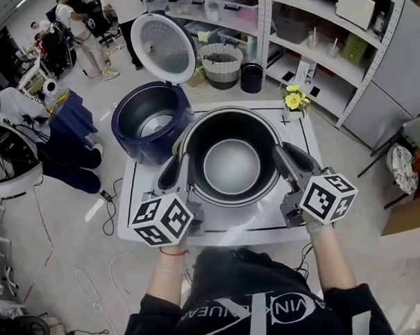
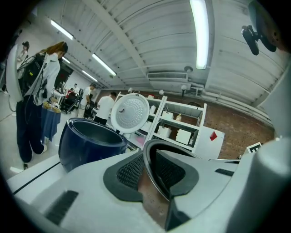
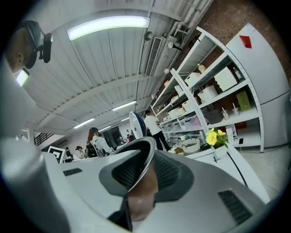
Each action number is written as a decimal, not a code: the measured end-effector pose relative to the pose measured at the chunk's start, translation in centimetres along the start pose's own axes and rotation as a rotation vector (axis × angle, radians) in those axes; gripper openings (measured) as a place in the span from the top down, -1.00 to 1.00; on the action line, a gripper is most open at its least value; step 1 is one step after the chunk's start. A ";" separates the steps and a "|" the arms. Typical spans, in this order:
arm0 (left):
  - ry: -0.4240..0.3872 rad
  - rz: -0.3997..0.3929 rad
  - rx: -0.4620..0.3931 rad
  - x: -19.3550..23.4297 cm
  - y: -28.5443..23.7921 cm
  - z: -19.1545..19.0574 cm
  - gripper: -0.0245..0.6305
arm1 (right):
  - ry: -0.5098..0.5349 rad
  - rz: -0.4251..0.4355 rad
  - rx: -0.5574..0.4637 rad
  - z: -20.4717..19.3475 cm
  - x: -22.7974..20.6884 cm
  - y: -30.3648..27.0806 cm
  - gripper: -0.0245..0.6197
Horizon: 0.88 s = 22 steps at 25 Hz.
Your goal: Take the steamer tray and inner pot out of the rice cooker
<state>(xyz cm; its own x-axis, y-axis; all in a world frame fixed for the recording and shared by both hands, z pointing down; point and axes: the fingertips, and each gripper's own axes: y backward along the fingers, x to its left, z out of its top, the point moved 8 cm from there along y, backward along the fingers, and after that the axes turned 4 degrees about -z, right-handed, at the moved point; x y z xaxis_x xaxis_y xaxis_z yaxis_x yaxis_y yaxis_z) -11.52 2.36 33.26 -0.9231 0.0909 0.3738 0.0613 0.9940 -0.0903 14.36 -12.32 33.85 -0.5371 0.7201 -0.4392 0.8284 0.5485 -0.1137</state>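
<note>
While the wide dark metal inner pot (image 1: 197,145) hangs over the middle of the white table (image 1: 252,226), head view: left gripper (image 1: 174,170) and right gripper (image 1: 288,158) flank it on opposite sides, equally near. The dark blue rice cooker (image 1: 131,135) stands open at the table's back-left corner.

Left gripper view: jaws pinch the pot's rim.

Right gripper view: same pinch.

Steamer tray not made out. Likely set-down spot: straight below.

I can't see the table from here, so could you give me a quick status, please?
Left tool and right tool both clamped on inner pot rim. Pot out of rice cooker, over white table. No obstruction visible.
</note>
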 end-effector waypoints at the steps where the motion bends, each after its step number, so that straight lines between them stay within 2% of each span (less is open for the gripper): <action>1: 0.001 -0.002 0.011 -0.3 0.1 -0.7 0.67 | -0.004 -0.009 0.009 -0.6 -0.4 0.6 0.66; 15: 0.027 -0.031 0.169 -2.9 0.7 -8.5 0.67 | -0.074 -0.124 0.125 -7.7 -5.1 6.9 0.67; 22: 0.046 -0.044 0.247 -3.3 -0.1 -10.7 0.67 | -0.102 -0.169 0.150 -9.1 -6.7 8.0 0.67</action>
<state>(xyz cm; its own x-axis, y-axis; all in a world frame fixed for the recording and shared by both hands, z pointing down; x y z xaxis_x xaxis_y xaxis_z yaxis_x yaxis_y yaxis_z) -4.38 2.57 41.92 -0.9043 0.0558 0.4232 -0.0784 0.9528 -0.2932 23.15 -8.84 43.95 -0.6575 0.5724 -0.4899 0.7466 0.5828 -0.3209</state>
